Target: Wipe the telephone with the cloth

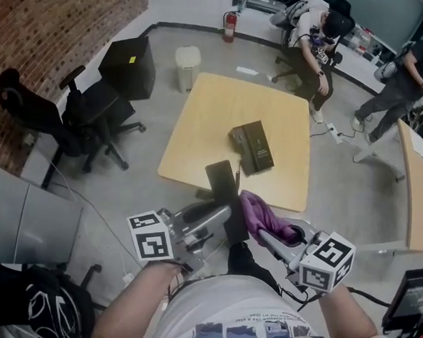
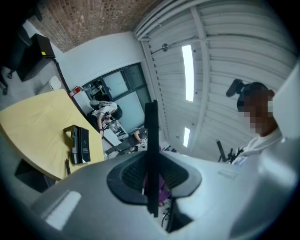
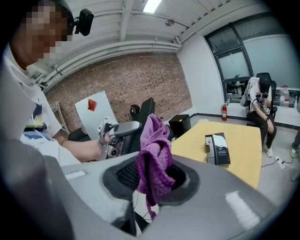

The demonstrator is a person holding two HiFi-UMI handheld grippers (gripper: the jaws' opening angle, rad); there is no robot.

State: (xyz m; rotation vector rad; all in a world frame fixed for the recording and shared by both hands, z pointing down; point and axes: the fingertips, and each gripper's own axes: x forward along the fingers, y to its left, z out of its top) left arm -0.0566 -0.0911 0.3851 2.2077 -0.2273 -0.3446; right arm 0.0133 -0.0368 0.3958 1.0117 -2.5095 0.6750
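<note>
Head view only: full layout. Telephone (image 1: 251,148) lies flat on the pale wooden table (image 1: 208,121), toward the near half, well apart from both grippers, which are held off the near edge, close to the person's body. Two office chairs (image 1: 91,116), a black cabinet (image 1: 128,67) and a white bin (image 1: 188,67) stand on the floor beyond the table. Left gripper (image 1: 226,216) is clamped on a flat black slab (image 1: 223,193) that stands upright. Right gripper (image 1: 266,235) is clamped on a bunched purple cloth (image 1: 262,215) just beside the slab; contact between the two cannot be told. Left gripper view only: slab (image 2: 151,154) seen edge-on as a thin dark line between the jaws of the left gripper (image 2: 151,176), a sliver of purple behind it, ceiling light strips above. Right gripper view only: cloth (image 3: 154,159) stands up and hangs down out of the closed jaws of the right gripper (image 3: 152,178); the person's left hand (image 3: 86,149) shows on the other tool, brick wall behind. Telephone appearance: dark, oblong, paler strip along one long side (image 3: 217,149); a thin cord (image 2: 67,166) trails from it near the table edge.
</note>
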